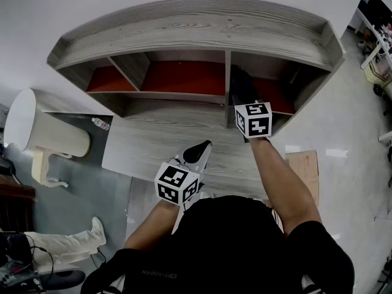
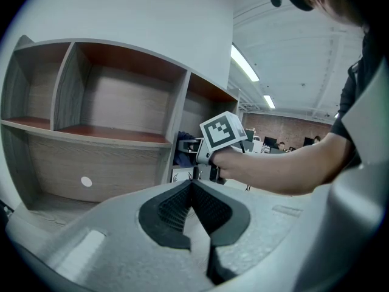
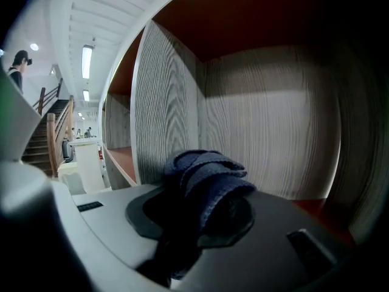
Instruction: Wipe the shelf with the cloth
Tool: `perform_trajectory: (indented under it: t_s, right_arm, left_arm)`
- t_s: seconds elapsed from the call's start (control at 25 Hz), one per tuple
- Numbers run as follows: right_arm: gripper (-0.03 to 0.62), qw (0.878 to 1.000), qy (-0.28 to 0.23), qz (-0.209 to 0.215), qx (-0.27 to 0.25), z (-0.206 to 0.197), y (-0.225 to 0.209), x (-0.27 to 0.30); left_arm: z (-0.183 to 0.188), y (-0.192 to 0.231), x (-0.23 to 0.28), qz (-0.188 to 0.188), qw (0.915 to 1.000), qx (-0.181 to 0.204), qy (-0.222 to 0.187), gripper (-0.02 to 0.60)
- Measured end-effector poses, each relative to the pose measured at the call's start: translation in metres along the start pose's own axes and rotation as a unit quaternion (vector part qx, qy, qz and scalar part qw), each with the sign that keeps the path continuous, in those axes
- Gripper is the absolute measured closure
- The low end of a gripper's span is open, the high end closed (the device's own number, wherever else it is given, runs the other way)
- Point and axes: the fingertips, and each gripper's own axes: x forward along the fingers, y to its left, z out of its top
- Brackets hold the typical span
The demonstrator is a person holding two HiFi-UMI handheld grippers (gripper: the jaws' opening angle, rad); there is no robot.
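Right tongs: clamped on blue cloth inside the right compartment of the shelf; wiping judged begun, other compartments left. Left tongs: closed, empty

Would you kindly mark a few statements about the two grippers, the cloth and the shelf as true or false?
1. The right gripper holds a dark blue cloth. True.
2. The left gripper is wide open. False: its fingers are together, with nothing between them.
3. The right gripper reaches into the leftmost compartment of the shelf. False: it is in the right-hand compartment, beside the divider.
4. The shelf has reddish surfaces inside its compartments. True.
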Motion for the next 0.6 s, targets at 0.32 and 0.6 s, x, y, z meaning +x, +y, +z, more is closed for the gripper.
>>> perform_trajectory:
  t_s: [0.32, 0.6]
  right_arm:
    - [0.497, 1.0, 0.006, -0.013, 0.007, -0.003, -0.013, -0.006]
    - [0.496, 0.999, 0.007, -0.048, 0.019, -0.007, -0.049, -0.022]
  left_arm:
    - [-0.001, -0.001, 0.0, -0.002, 1.0, 0.002, 0.0, 0.574]
    - [0.003, -0.011, 0.005, -0.016, 0.9998, 0.009, -0.001, 0.574]
